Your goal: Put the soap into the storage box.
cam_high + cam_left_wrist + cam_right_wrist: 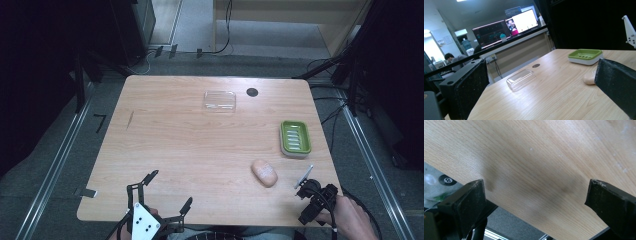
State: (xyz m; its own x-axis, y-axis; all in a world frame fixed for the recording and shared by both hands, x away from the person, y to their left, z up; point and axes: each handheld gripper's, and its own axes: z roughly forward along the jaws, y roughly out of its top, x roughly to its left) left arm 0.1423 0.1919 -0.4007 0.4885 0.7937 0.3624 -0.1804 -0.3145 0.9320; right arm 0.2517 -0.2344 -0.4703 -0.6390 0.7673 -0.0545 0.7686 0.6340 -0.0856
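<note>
Wooden table (200, 150): soap bar (264, 173) near green soap dish (295, 138). Left gripper (167, 189), right gripper (306, 186) both wide open, empty. Likely next: approach soap squarely, grip gently.

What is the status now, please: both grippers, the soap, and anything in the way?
Left gripper open, empty, near edge. Right gripper open, empty, over bare table. Soap lies loose beside green dish; clear lid far off. Nothing blocks.

My wooden table (165, 150) stands on grey floor (55, 175) with metal rails (52, 165) either side. Beyond it I see a pale counter (524, 50), lit monitors (506, 27), and a bright ceiling light (461, 0).
</note>
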